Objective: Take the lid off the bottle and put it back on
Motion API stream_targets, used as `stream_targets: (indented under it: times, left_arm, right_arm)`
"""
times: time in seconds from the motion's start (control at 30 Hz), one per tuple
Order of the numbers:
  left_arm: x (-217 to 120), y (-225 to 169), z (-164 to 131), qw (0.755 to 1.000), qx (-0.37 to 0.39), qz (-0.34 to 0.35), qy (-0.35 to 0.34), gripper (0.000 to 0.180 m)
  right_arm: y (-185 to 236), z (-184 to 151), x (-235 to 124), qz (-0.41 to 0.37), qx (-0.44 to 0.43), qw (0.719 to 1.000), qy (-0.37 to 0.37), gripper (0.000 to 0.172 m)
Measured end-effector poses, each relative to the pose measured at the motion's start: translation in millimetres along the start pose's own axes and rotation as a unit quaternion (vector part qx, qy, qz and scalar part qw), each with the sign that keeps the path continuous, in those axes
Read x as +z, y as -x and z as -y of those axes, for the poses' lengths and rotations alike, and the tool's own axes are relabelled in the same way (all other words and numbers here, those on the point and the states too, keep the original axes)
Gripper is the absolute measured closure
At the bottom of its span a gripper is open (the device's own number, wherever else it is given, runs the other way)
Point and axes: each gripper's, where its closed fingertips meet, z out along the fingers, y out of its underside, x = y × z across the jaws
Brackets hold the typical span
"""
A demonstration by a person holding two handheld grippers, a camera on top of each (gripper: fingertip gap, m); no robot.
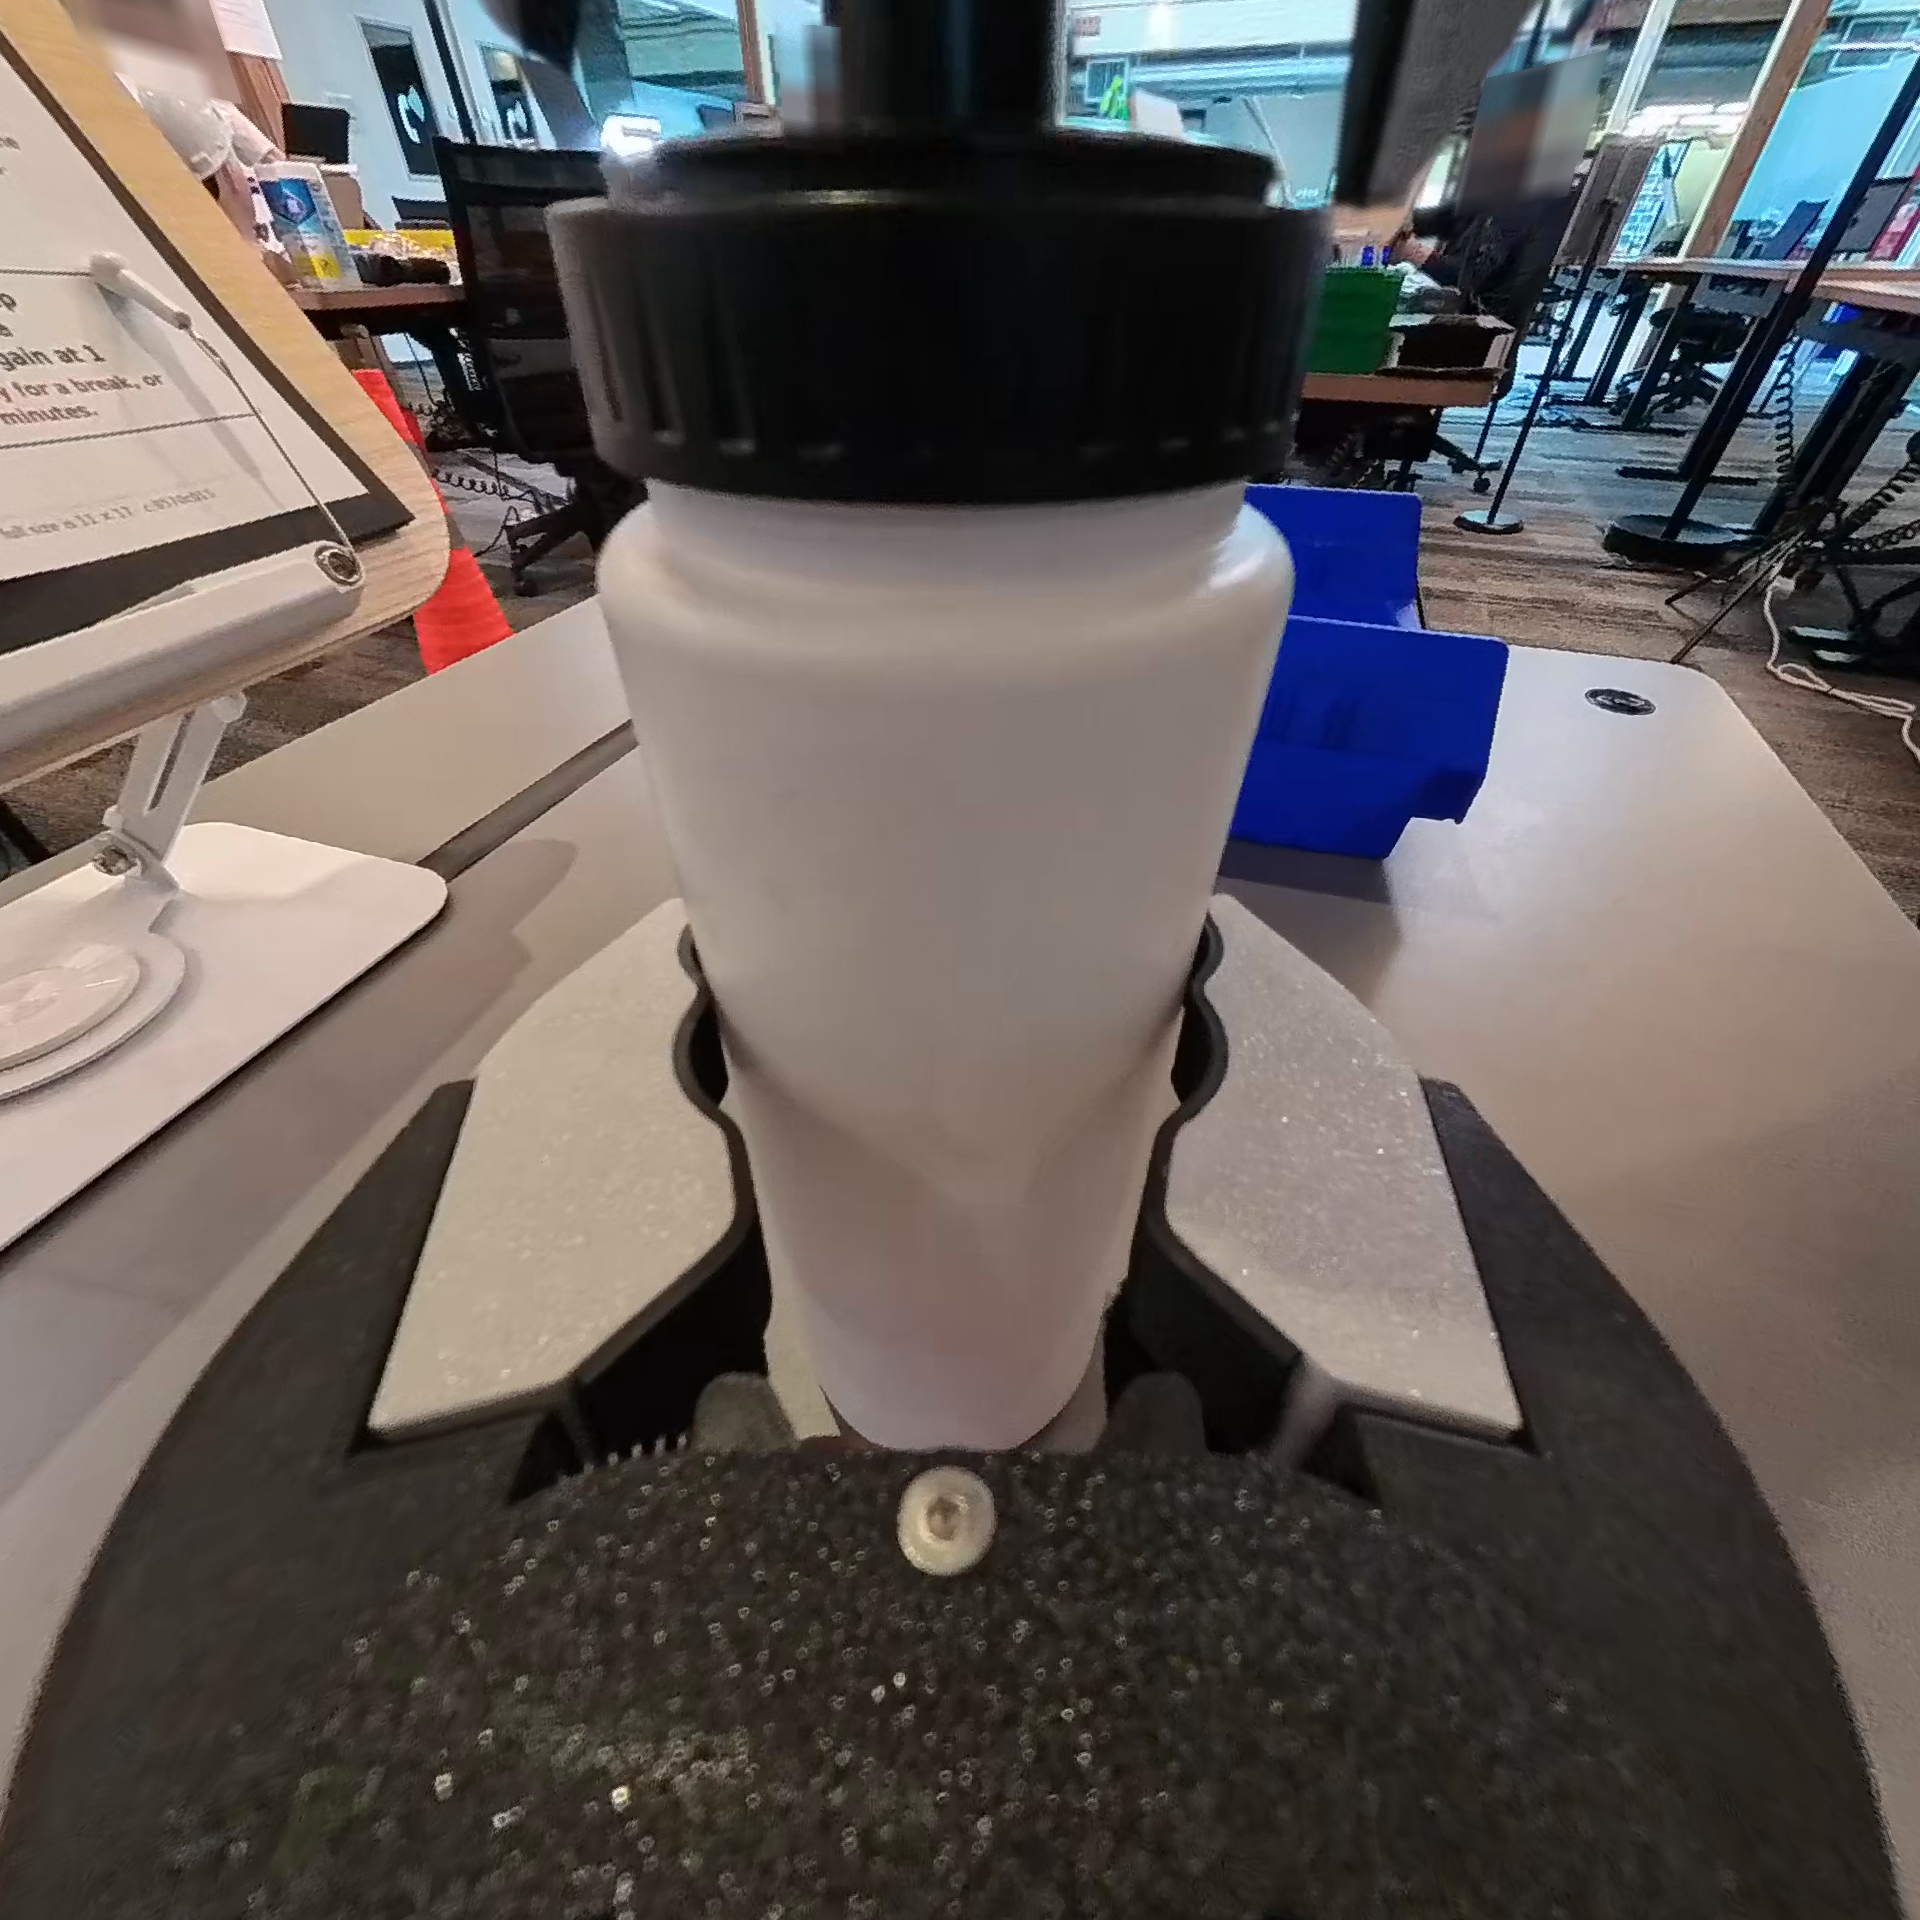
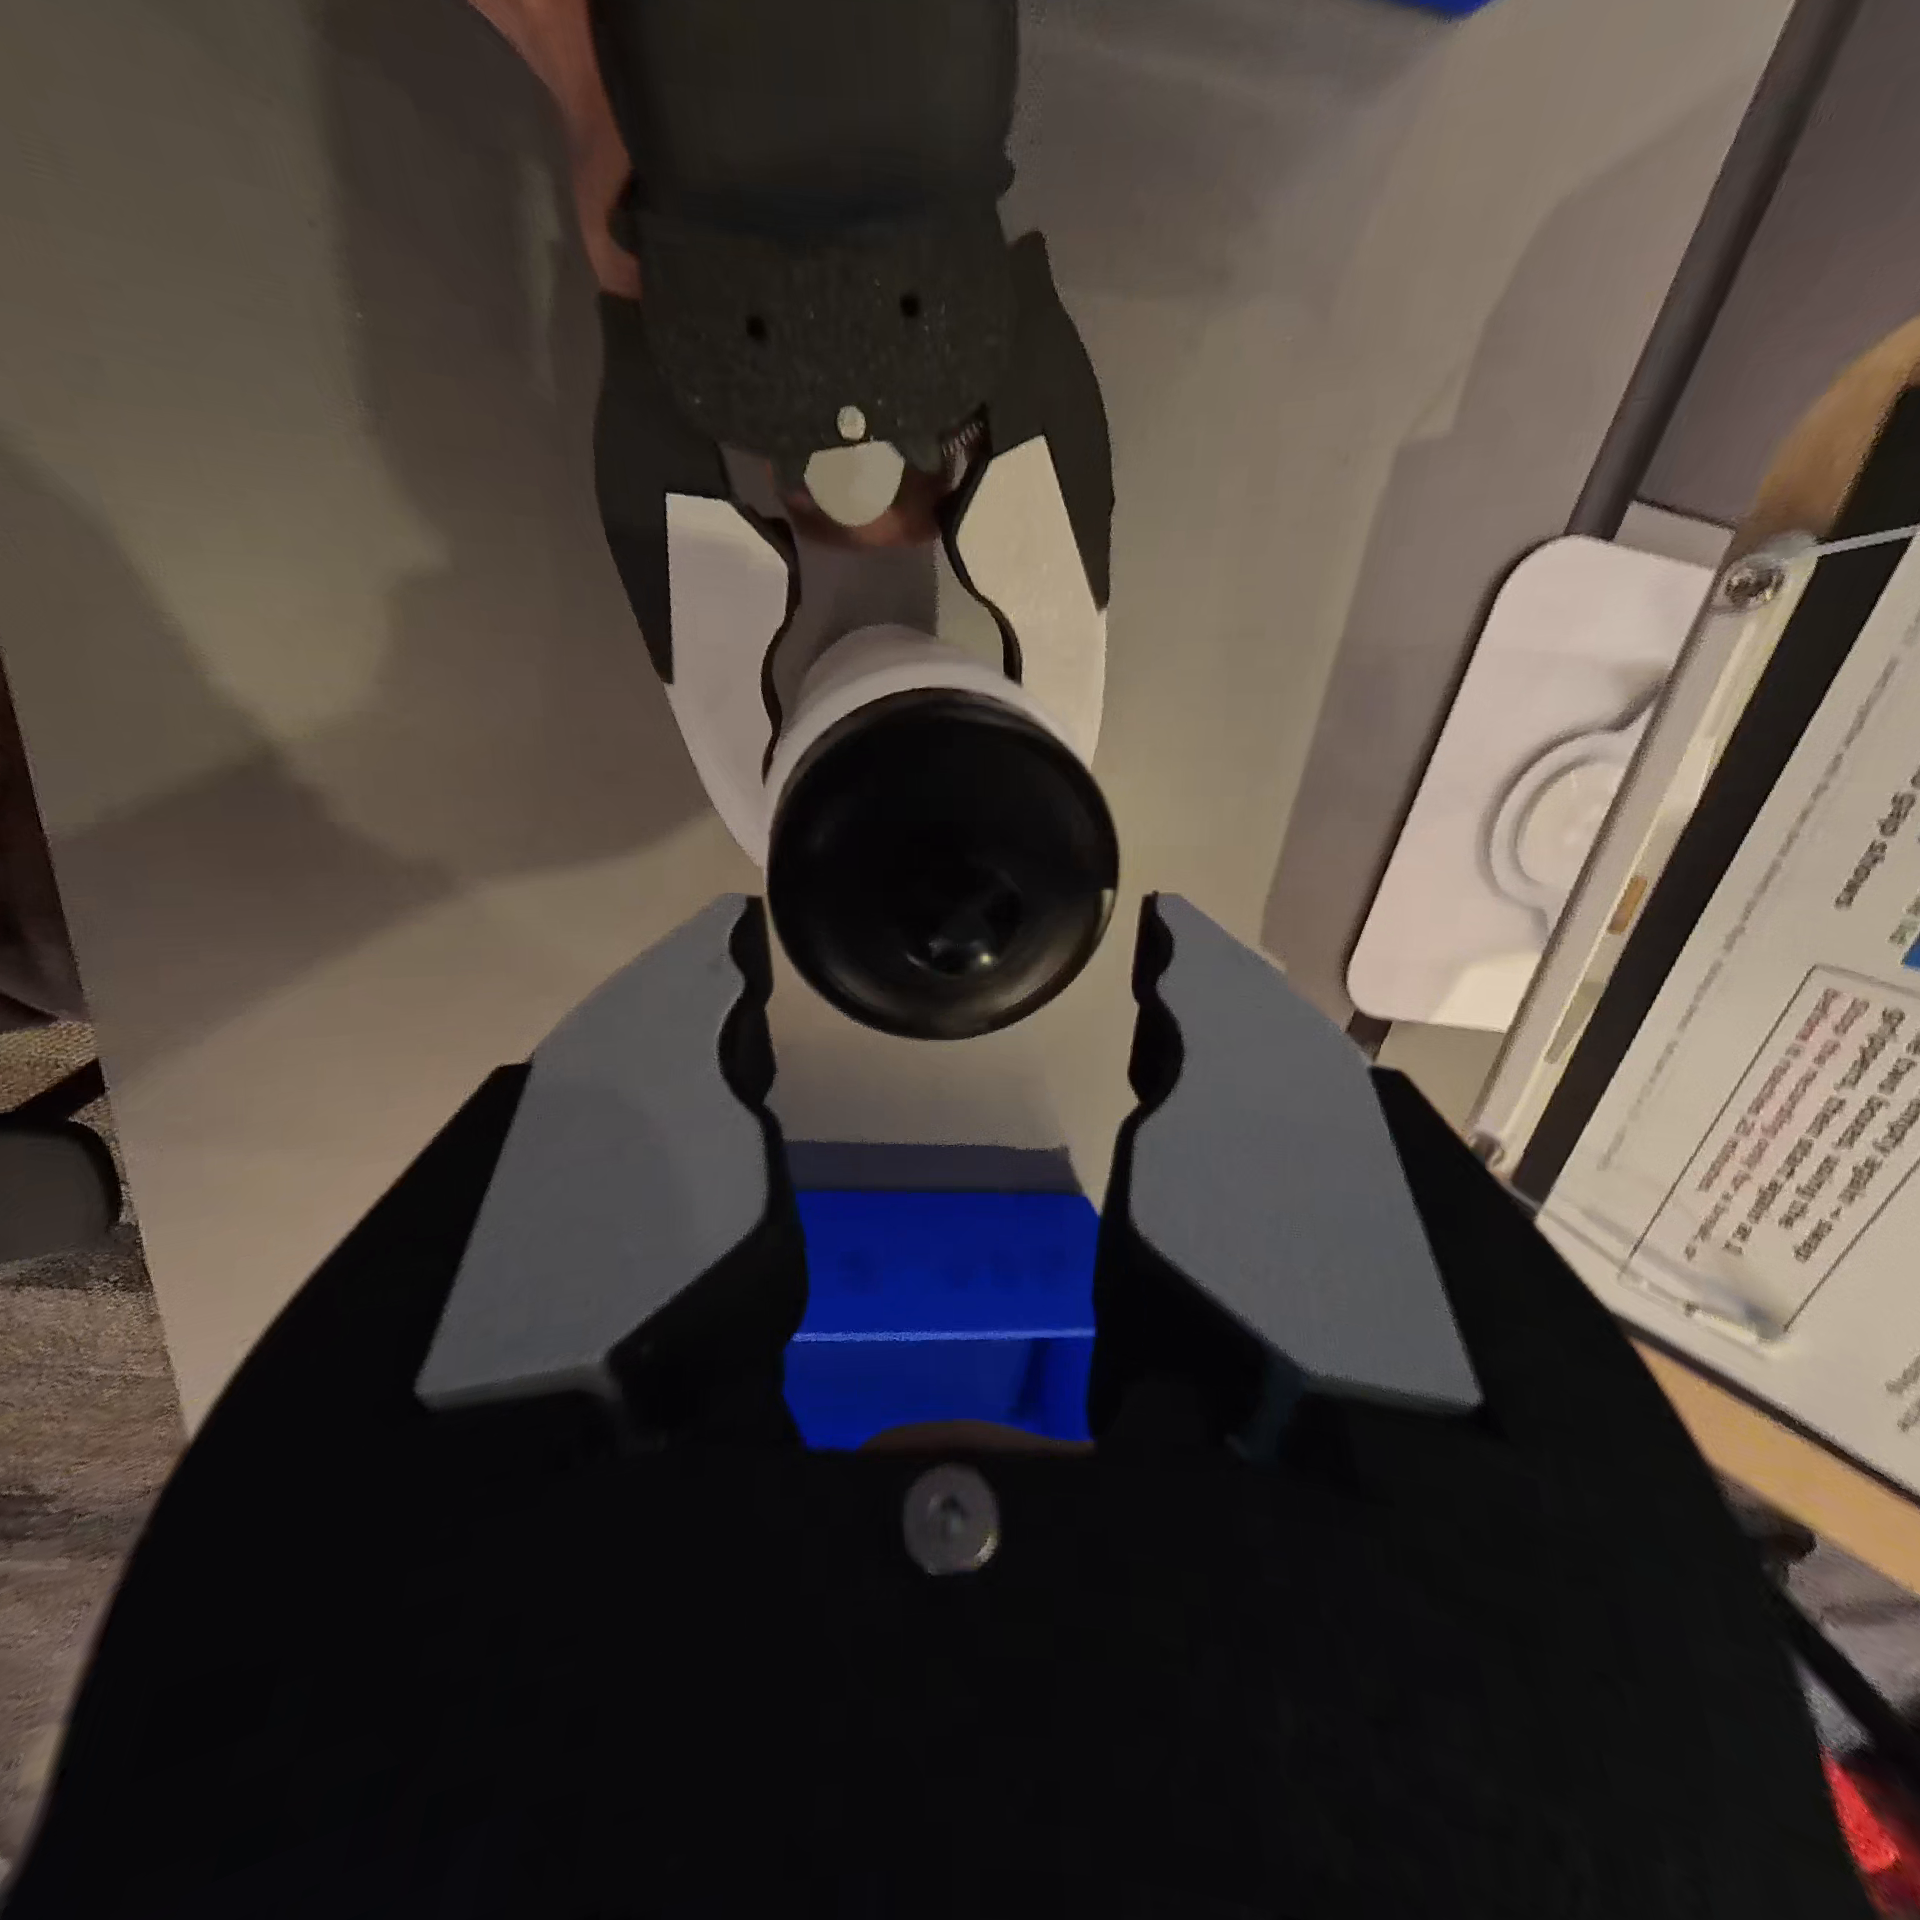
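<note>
A: Why does the left gripper (image 1: 940, 997) hold the white plastic bottle (image 1: 940, 831) so low on its body?

B: Its wavy black pads (image 1: 698, 1029) press the bottle's two sides near the base, spread about as wide as the bottle. That leaves the whole upper part free and, I judge, keeps the bottle upright and stops it turning when the lid is twisted.

A: And the ribbed black screw lid (image 1: 935, 343)?

B: It sits on the neck, above and beyond the left gripper's fingers, seemingly seated all the way down. So the lid looks not yet taken off, though I cannot rule out that it has already gone back on.

A: What about the right gripper (image 2: 940, 920)?

B: It points down at the lid's top (image 2: 940, 868), fingers parted a little wider than the lid and gripping nothing. The lid lies just ahead of its fingertips (image 2: 727, 935), with clear air on both sides. Being centred over it probably lets the fingers drop around the rim and close evenly.

A: Beyond that?

B: The blue plastic bin (image 1: 1351, 707) stands on the grey desk (image 1: 1610, 935) past the bottle, clear of the work.
</note>
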Motion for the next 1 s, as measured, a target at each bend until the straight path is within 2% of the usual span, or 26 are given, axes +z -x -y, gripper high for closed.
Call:
stream_targets:
  times: [0.17,0.3,0.53,0.8,1.0]
  left_arm:
    - [-1,-2,0,1.000,0.001,-0.009,0.000,0.096]
    - [-1,-3,0,1.000,0.003,-0.014,0.001,0.096]
    - [-2,-4,-1,1.000,0.004,-0.019,0.003,0.096]
    - [-3,-4,-1,1.000,0.003,-0.028,0.003,0.096]
    - [-3,-7,-1,0.999,0.005,-0.034,0.003,0.096]
  right_arm:
    - [1,3,4,0.038,-0.039,0.999,-0.006,0.107]
    - [2,6,4,0.045,-0.068,0.997,-0.006,0.104]
    - [4,5,0,0.050,-0.106,0.993,0.003,0.110]
    - [6,5,12,0.055,-0.129,0.990,-0.001,0.101]
    - [9,5,15,0.059,-0.166,0.984,0.001,0.103]
